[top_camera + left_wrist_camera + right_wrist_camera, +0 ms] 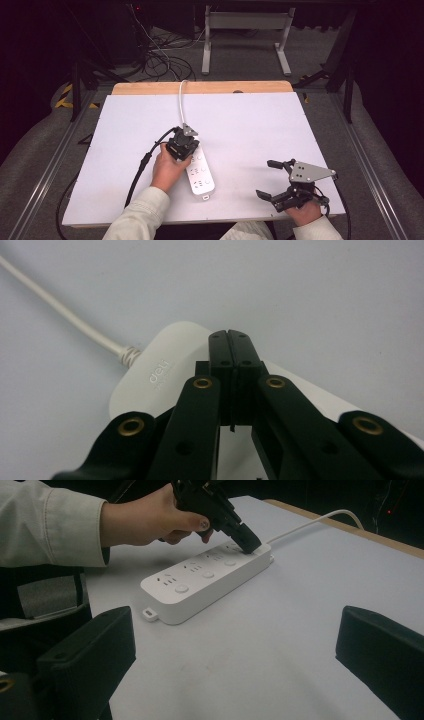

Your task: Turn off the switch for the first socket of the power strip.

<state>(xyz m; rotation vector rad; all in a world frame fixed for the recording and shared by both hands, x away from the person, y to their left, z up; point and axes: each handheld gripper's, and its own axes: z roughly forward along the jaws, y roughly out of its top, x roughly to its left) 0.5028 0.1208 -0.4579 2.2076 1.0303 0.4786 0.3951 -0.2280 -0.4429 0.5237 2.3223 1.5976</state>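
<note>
Nearest the high camera, a person's pale sleeves come in from the bottom edge, each hand holding a black two-jaw gripper over a white worktop (pixel 250 120). At lower right, the right gripper (pixel 272 179) hovers near the front edge with its jaws spread wide and nothing between them; its own view shows bare white surface between the two black jaws.

Left of centre, the left gripper (pixel 186 134) points down at the far end of a white power strip (pixel 201 175). Its jaws are pressed together, tips resting on or just above the strip's top close to where the white cord (pixel 181 102) enters; whether they actually touch cannot be told. In the left gripper view, the closed jaws cover much of the strip, leaving its rounded end with a faint printed logo. From the right gripper view, the strip shows three socket groups, each with a round button (pixel 181 588), and a small tab at its near end. Its cord runs over the worktop's far edge.
</note>
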